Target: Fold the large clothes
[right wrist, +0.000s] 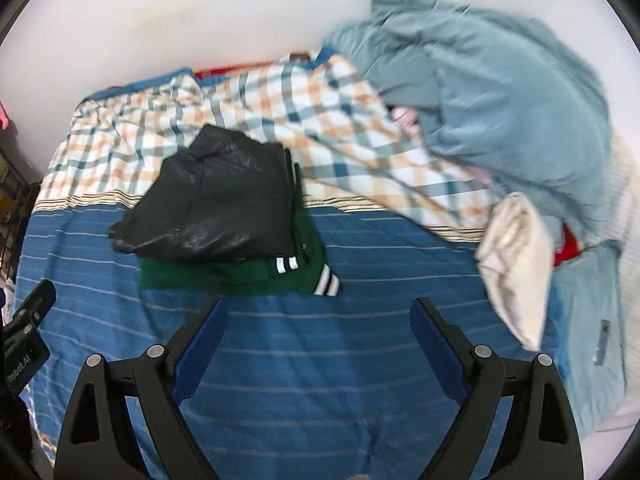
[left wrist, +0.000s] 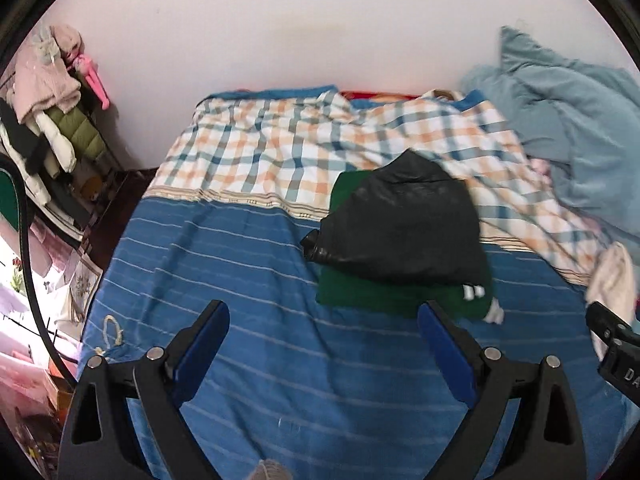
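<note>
Across the bed (right wrist: pixel 280 360) our two tools (left wrist: pixel 322 320) (right wrist: pixel 318 316) hang apart and empty, black jacket (right wrist: pixel 216 204) stacked folded, so we next reach for the cream garment (right wrist: pixel 516 264) at three o'clock.

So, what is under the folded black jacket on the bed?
A folded green garment with white-striped cuffs lies under the shiny black jacket. Its middle is covered; anything beneath cannot be seen.

bed (left wrist: pixel 248 360) (blue striped cover) bears green garment (left wrist: pixel 384 296), blue quilt (right wrist: pixel 500 92).

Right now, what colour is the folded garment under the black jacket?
Dark green, with black-and-white striped cuffs. Right wrist view shows it best.
</note>
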The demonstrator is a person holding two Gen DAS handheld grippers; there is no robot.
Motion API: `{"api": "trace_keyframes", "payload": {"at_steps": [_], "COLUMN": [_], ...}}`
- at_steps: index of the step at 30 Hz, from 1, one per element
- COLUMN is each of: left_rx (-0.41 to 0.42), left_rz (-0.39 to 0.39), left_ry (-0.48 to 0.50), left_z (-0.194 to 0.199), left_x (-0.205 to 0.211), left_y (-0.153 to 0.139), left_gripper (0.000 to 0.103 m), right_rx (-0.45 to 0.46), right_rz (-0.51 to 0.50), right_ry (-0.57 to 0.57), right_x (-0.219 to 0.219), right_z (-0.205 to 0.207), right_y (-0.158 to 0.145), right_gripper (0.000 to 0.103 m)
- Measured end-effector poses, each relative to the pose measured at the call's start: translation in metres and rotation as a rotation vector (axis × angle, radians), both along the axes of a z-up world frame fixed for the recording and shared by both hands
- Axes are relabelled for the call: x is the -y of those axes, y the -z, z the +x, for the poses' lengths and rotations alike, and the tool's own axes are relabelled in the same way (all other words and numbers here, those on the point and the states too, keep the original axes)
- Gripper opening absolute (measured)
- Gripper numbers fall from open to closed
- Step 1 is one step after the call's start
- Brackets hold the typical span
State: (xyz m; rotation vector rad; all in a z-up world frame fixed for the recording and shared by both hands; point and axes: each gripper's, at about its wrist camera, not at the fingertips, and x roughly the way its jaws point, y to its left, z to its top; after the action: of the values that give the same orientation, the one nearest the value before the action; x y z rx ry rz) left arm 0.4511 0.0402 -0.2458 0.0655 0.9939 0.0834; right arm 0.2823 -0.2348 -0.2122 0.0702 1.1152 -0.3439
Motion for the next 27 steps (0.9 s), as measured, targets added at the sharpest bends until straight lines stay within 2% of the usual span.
{"api": "trace_keyframes", "payload": {"at_steps": [7,11,15,20,27], "left_rx": [0.11,0.13,0.17,0.19,0.202], "left_rz": [0.018,-0.011,-0.006,-0.009,-0.025], "left_ry": [0.051,0.043,0.028,0.019,0.031], "left_z": [-0.079,-0.118,-0.152,-0.186,-0.218], "left_x": [0.003,-0.002,-0.002,0.002,0.014], "left_y": [-0.096,-0.139,-0.172,-0.2,-0.224], "left_gripper": [0.096,0.096,0.096,0.096,0.096], "right_rx": [0.078,0.141,0.192,0.226,0.259], "right_rz": [-0.004,-0.03,-0.036,-0.032,-0.024], "right_ry": [-0.003,-0.009,-0.035,-0.069,-0.073], "right_x": [-0.02,-0.029,-0.038,-0.045,-0.041], "right_z": [-0.088,-0.137,-0.185,-0.233,-0.277], "right_y": [-0.101,-0.163,-0.221,-0.268,-0.306], "right_gripper": [0.094,0.094,0.094,0.094,0.095]}}
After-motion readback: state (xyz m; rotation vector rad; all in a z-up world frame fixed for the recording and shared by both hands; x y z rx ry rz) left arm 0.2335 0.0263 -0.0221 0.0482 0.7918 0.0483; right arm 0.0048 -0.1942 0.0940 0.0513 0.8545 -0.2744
